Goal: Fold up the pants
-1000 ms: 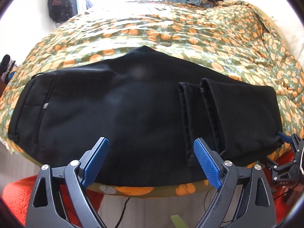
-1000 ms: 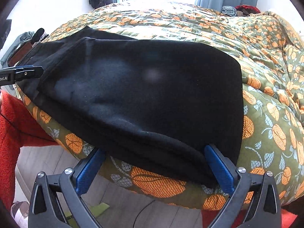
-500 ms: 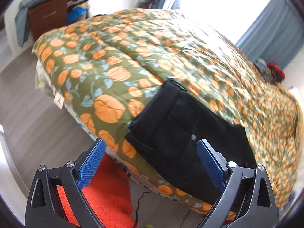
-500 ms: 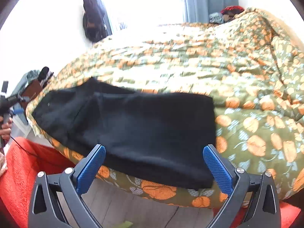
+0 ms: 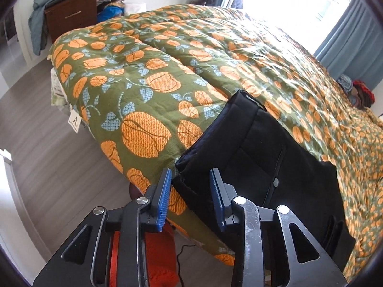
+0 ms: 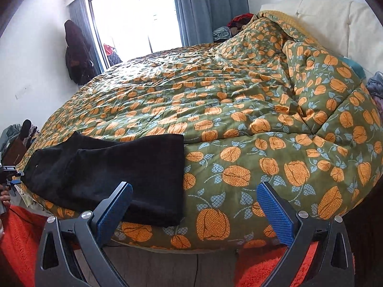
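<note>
Left gripper (image 5: 190,197) closing on the pants (image 5: 261,167) waistband corner, pads not yet pressing. Pants run lengthwise toward the right gripper (image 6: 194,209), wide open, empty

walls white | floor (image 5: 43,162) grey wood | window (image 6: 134,16) bright, blue curtains (image 6: 210,4) | brown nightstand (image 5: 71,16) | orange rug (image 6: 21,246)

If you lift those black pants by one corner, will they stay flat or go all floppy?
Probably floppy: the pants lie in soft folded layers that follow the quilt's curve. The fold would likely fall open and hang. They look like thick cloth, so perhaps a bit heavy.
</note>
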Demonstrator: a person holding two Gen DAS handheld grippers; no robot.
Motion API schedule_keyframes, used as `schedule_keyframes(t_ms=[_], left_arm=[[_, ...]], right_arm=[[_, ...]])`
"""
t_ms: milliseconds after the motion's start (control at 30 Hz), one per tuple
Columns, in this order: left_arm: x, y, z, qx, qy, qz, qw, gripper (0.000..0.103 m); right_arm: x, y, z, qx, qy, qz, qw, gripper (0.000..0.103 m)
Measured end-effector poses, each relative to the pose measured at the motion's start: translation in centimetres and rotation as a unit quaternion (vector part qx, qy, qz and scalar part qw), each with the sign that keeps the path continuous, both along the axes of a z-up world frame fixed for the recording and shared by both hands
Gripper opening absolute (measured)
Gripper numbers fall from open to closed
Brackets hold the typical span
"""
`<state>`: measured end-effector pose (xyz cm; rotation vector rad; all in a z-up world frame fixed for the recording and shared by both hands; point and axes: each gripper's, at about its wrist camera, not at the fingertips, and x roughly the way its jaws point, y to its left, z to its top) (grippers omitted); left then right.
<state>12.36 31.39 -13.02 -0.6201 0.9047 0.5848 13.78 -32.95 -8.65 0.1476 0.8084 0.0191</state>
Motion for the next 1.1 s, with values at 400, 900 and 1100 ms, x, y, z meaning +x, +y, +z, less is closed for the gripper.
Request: schedule_keyframes(t_ms=[400,900,1100], left_arm=[[-1.4,2.0,-0.7,-0.020,-0.023,0.020,0.9993,0.055],[1.4,0.6,-2.3,-0.056,-0.027,-0.032,0.9975,0.042],[0.1,-1.4,1.6,0.002,-0.068,-0.052,0.9963,0.019]], right_arm=[[-0.2,0.6,-0.2,-0.012,-0.002,0.010,1.000,0.102],[0.3,1.7,-0.5,-0.019,0.004,0.024,1.000,0.102],[-0.2,1.0,-0.4,-0.015,0.003,0.014,1.000,0.102]])
